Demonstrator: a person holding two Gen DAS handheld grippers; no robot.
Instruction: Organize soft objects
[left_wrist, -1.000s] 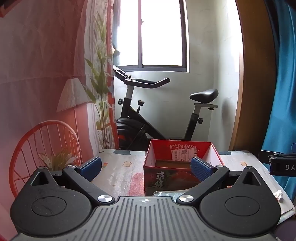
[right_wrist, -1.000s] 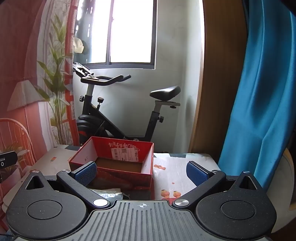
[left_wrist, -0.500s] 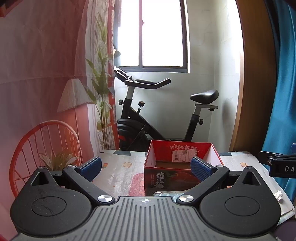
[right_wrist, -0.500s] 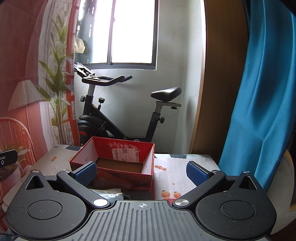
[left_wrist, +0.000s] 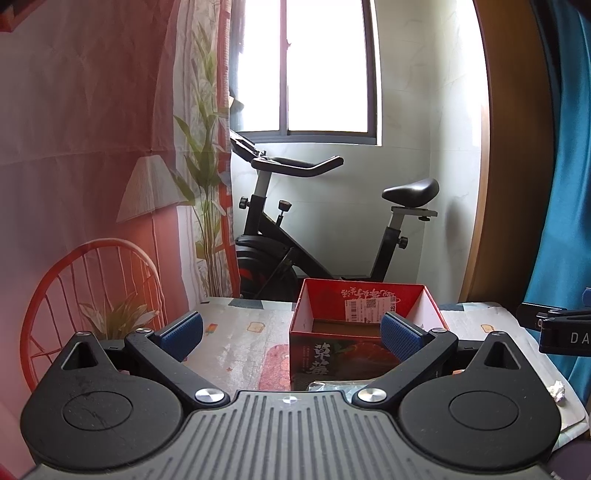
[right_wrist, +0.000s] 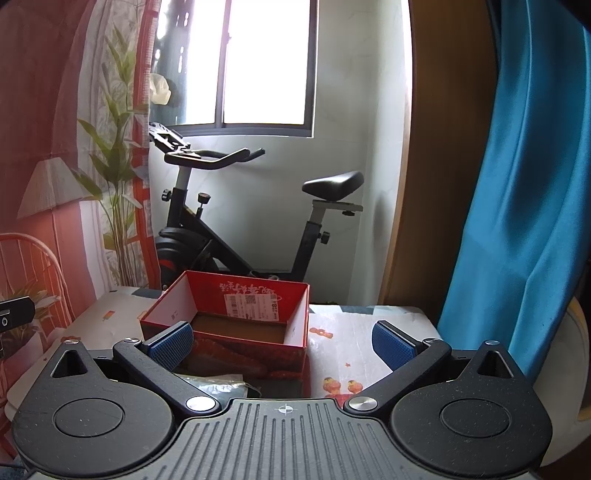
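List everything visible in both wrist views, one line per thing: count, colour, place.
box: one, red, open-topped, white label inside its far wall, on the table; nothing shows inside.
table: one, pale printed cover, under the box.
clear wrapper: one, transparent and crinkled, on the table just in front of the box, partly hidden by the gripper.
crumpled white scrap: one, white, near the table's right edge.
exercise bike: one, black, behind the table under the window.
window: one, bright, dark frame, far wall.
blue curtain: one, blue, on the right.
printed backdrop: one, red-pink with lamp, plant and chair motifs, on the left.
left gripper: one, black with blue pads, open, empty.
right gripper: one, black with blue pads, open, empty.
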